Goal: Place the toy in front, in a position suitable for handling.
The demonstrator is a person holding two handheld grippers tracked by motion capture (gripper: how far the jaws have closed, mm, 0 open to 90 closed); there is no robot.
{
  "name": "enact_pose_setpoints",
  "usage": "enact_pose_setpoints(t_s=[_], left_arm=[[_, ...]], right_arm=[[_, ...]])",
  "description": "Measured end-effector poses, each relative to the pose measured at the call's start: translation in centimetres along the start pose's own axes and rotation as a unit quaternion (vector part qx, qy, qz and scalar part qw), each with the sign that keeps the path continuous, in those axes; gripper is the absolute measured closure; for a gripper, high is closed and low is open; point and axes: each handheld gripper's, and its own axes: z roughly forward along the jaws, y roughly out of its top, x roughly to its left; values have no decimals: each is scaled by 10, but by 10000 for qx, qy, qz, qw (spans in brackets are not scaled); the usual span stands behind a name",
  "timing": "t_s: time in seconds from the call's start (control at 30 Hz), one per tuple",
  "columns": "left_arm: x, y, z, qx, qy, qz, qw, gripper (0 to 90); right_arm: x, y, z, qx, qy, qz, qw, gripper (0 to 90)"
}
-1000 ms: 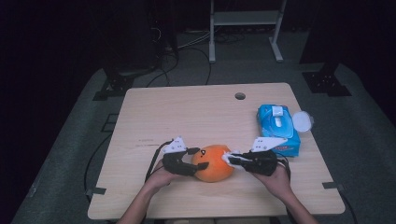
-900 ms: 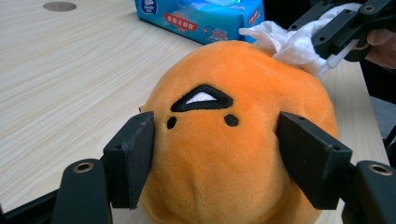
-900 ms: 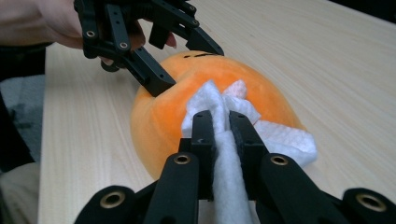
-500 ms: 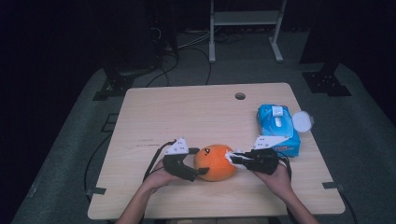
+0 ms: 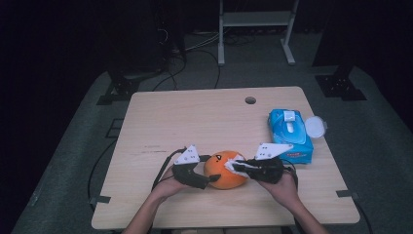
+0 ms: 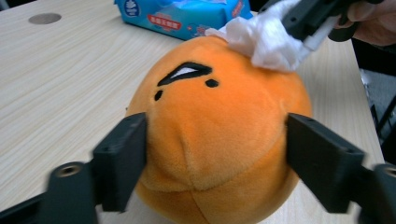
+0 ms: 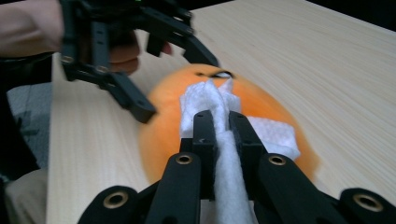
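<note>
- The right hand-held gripper [image 7: 219, 119] is clenched on a white wipe [image 7: 210, 100]; its two black jaws stand almost together, with the wipe pinched between them and bunched out past the tips.
- The bunched end of the wipe rests on top of the orange plush toy [image 6: 219, 135], on the side nearer the right hand.
- The left hand-held gripper [image 6: 215, 156] has the toy between its jaws. They have just been opening: the jaw on the left of its own view lies at the plush, while the other stands a little apart from it, so the toy is released rather than squeezed.
- The toy is a round, soft ball of bright orange plush with stitched seams running down its lower half. On its upper face are a black slanted shape with a white centre and two small black dots beside it.
- It sits on the pale wooden desk [image 5: 195, 117], near the person's edge, between the two hands.
- Farther back on the right side of the desk lies a blue pack of wipes [image 5: 290, 134], flat on the wood, its round lid [image 5: 315, 126] flipped open to the side. White shows at the opening on top.
- A small round hole [image 5: 250, 100] sits in the desk near its far edge.
</note>
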Motion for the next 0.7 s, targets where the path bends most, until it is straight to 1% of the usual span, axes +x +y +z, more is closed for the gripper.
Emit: enact_pose_setpoints(t_s=[0.07, 0.1, 0.13, 0.17, 0.2, 0.27, 0.33, 0.37, 0.4, 0.43, 0.5, 0.53, 0.57, 0.6, 0.63, 0.7], left_arm=[[2, -1, 2, 59, 24, -143, 9999, 135], [3, -1, 2, 67, -4, -230, 9997, 117], [3, -2, 3, 86, -46, -312, 9995, 118], [3, -2, 3, 95, -86, -317, 9994, 132], [3, -2, 3, 88, -104, -279, 9995, 170], [1, 0, 2, 57, -80, -150, 9998, 231], [-3, 3, 3, 37, -79, 85, 9999, 267], [-5, 3, 3, 13, -79, 194, 9998, 288], [-7, 4, 4, 9, -97, 300, 9995, 300], [-9, 5, 4, 19, -99, 374, 9992, 306], [-10, 5, 4, 17, -90, 386, 9992, 306], [-9, 4, 3, 9, -90, 363, 9993, 305], [-8, 4, 3, 2, -93, 331, 9994, 300], [-7, 3, 3, 4, -77, 273, 9996, 281], [-6, 3, 3, 12, -53, 174, 9998, 248], [-2, 3, 2, 3, 1, -25, 10000, 180]], right_arm=[[-7, -4, -4, 23, -82, 108, 9999, 819], [-9, -6, -5, 32, -107, 120, 9999, 819], [-9, -7, -6, 44, -111, 154, 9998, 819], [-9, -7, -6, 47, -109, 154, 9998, 819], [-7, -6, -5, 53, -111, 135, 9998, 819], [-1, -4, -3, 48, -38, 69, 10000, 819], [7, 0, 2, 27, 108, -15, 9999, 819], [13, 3, 4, 40, 159, -103, 9998, 818], [18, 5, 6, 41, 171, -230, 9996, 819], [21, 8, 7, 49, 177, -290, 9994, 819], [23, 11, 7, 58, 92, -391, 9992, 819], [21, 11, 6, 34, 51, -392, 9992, 820], [18, 10, 5, 18, -6, -343, 9994, 820], [14, 9, 3, 30, -111, -320, 9994, 820], [11, 8, 1, 44, -189, -292, 9994, 820], [4, 5, -2, 84, -267, -188, 9994, 821]])
